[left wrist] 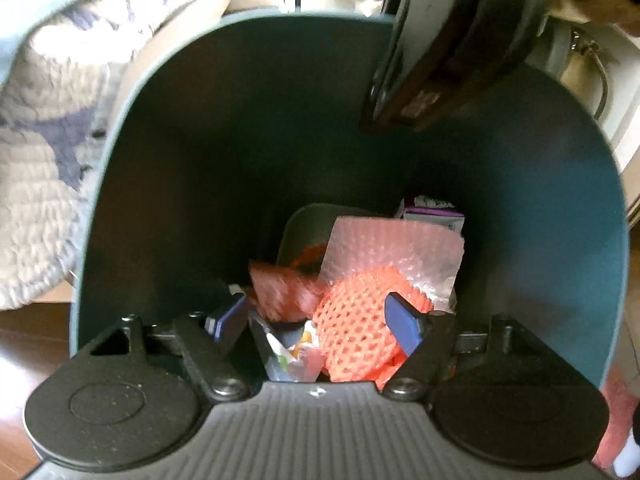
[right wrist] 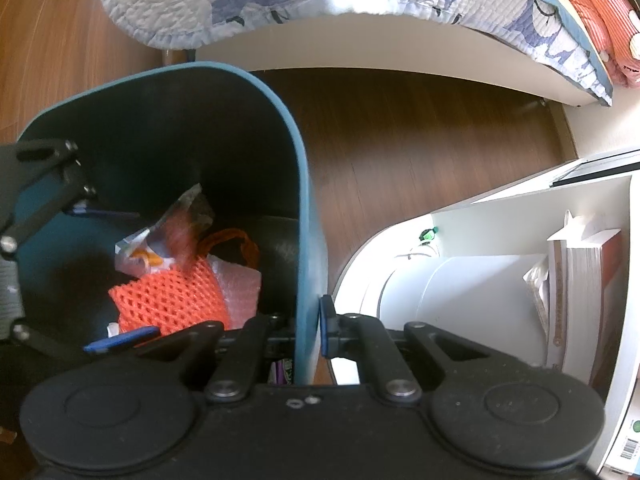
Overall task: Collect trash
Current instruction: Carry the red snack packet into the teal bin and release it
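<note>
Trash lay low inside the teal bin, w/ orange mesh on top. Our left gripper hung spread wide over it, holding nothing. Our right gripper was clenched on the bin's right wall, steadying it; we'd judge lifting straight out avoids snagging mesh.
</note>
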{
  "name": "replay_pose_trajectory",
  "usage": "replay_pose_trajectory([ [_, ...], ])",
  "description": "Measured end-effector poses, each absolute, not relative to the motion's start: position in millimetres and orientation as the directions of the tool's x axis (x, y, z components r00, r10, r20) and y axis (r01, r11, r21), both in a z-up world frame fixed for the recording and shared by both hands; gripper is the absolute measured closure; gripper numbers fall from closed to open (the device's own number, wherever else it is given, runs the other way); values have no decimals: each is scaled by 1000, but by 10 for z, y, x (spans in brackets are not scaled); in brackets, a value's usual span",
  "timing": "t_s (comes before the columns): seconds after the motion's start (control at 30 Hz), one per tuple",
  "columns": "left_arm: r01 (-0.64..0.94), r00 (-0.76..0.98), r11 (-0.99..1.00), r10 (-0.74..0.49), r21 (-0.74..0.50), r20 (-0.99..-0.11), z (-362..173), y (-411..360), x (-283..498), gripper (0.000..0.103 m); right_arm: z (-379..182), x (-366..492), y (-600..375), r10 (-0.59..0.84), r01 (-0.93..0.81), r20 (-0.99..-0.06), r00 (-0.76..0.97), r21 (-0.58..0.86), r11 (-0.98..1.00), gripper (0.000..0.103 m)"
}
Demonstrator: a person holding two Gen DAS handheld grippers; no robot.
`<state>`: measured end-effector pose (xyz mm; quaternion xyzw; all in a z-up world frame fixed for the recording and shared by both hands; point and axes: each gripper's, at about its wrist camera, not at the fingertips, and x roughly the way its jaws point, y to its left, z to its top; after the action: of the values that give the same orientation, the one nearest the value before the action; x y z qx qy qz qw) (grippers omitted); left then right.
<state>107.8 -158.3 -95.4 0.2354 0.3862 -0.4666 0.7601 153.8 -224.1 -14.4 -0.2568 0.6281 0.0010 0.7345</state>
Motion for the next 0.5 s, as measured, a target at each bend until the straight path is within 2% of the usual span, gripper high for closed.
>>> replay_pose_trajectory([
  [0.1, 898, 251, 439, -567, -31, -784, -817, -1456, 1044, 28, -143, 1560, -2254, -317, -323, -925, 209, -372, 870, 97],
  [0.23, 893, 241, 441, -640, -93, -729, -593, -1145, 1052, 23, -149, 1560, -2267, -318, -324, -925, 209, -372, 870, 97],
  [0.5, 829, 322, 542, -661, -134, -678, -387, -602, 1171, 23, -177, 1537, -2261, -319, -323, -925, 209, -373, 870, 98],
])
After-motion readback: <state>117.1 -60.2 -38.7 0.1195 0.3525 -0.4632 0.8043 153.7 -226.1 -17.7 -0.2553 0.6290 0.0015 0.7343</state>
